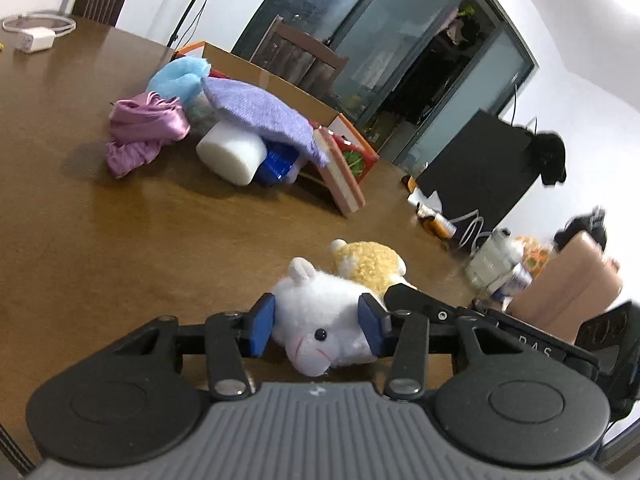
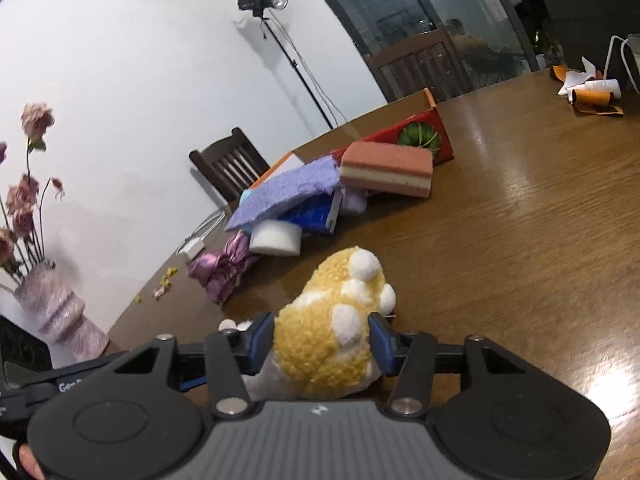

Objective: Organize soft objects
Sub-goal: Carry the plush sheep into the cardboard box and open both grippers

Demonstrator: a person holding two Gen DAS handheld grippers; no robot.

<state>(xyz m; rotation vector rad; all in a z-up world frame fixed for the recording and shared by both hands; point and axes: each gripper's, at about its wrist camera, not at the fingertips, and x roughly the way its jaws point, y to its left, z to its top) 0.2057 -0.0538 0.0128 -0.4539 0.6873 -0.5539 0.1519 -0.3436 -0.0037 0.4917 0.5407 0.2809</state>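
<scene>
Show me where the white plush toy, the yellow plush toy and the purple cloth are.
white plush toy (image 1: 320, 320), left wrist view, on its body
yellow plush toy (image 2: 320, 344), right wrist view, on its fuzzy back
purple cloth (image 1: 260, 108), left wrist view, on its top surface

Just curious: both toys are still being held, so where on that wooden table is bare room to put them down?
Bare wood lies between the white plush toy and the heap around the white foam block, and right of the striped sponge. The heap and far corner with orange tubes are crowded.

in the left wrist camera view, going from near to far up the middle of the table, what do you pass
Left gripper with its blue pads closed on the white plush animal → yellow curly plush toy → pink-and-cream layered sponge → purple fuzzy cloth → open cardboard box.
</scene>
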